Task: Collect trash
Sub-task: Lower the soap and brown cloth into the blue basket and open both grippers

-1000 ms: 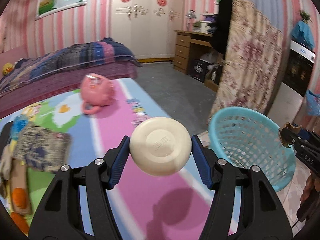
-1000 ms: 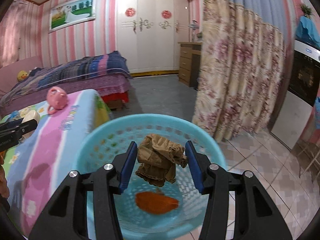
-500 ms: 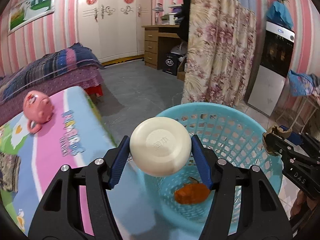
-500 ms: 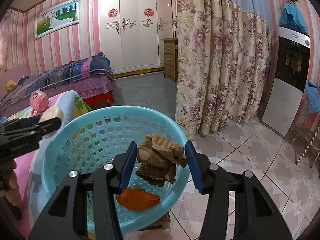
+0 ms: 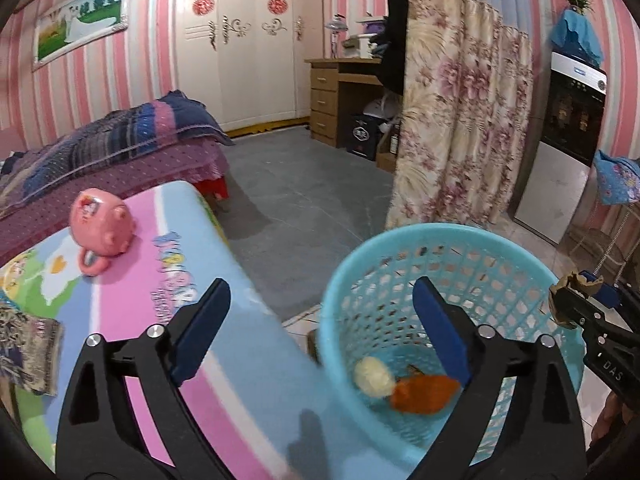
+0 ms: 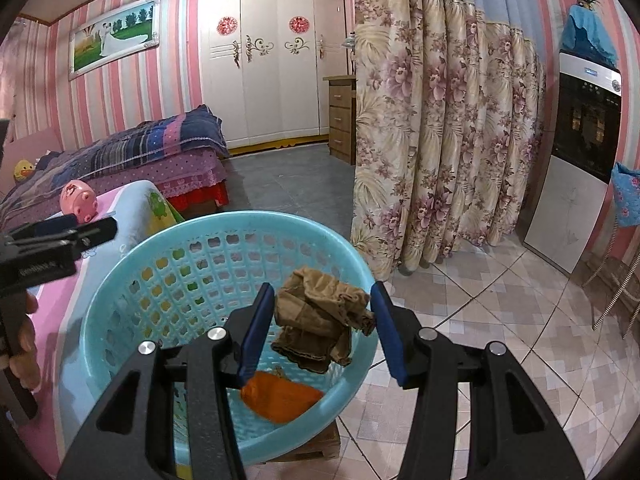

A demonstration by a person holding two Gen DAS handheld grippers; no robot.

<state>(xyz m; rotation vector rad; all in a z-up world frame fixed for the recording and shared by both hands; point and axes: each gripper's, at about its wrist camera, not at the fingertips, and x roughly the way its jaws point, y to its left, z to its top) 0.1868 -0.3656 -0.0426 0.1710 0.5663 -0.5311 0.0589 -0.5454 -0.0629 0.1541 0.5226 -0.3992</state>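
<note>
The left claw is opening, its blue pads spread wide with nothing between them. It hangs over the near rim of the blue basket. A pale round lid lies on the basket floor, touching an orange scrap at its 3 o'clock. The right claw is half open yet clamped on a crumpled brown rag – both pads press its sides – held above the basket's far rim. A pink pig toy sits on the colourful surface, at 10 o'clock from the left claw.
</note>
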